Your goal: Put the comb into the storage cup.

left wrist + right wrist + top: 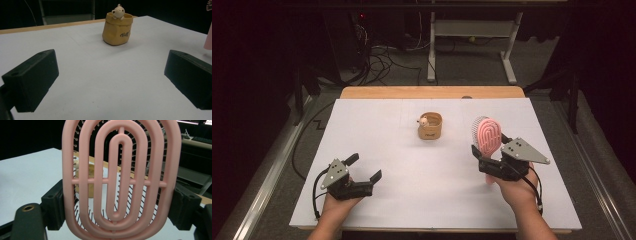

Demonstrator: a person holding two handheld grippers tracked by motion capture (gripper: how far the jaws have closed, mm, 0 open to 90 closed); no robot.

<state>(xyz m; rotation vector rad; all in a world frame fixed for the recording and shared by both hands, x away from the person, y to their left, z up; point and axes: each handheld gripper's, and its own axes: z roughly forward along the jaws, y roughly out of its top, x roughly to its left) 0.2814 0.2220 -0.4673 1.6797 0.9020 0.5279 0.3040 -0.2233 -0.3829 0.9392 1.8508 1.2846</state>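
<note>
A pink vented hairbrush (pixel 488 134) stands upright at the right of the white table top (pixel 412 165), with my right gripper (pixel 490 148) shut on its sides. In the right gripper view the brush head (pixel 120 177) sits squeezed between the two black jaws of the right gripper (pixel 120 208). A tan pot (pixel 430 125) with a small bear figure at its rim stands at the middle back. My left gripper (pixel 364 166) rests low at the front left, open and holding nothing. In the left gripper view, the gripper (pixel 110 75) faces the pot (pixel 117 28) some way off.
A wooden table edge (pixel 432 92) runs along the back of the white top. Beyond it are a desk frame (pixel 472 45) and cables (pixel 382 60) on the floor. The brush handle (pixel 208 37) shows at the right edge of the left gripper view.
</note>
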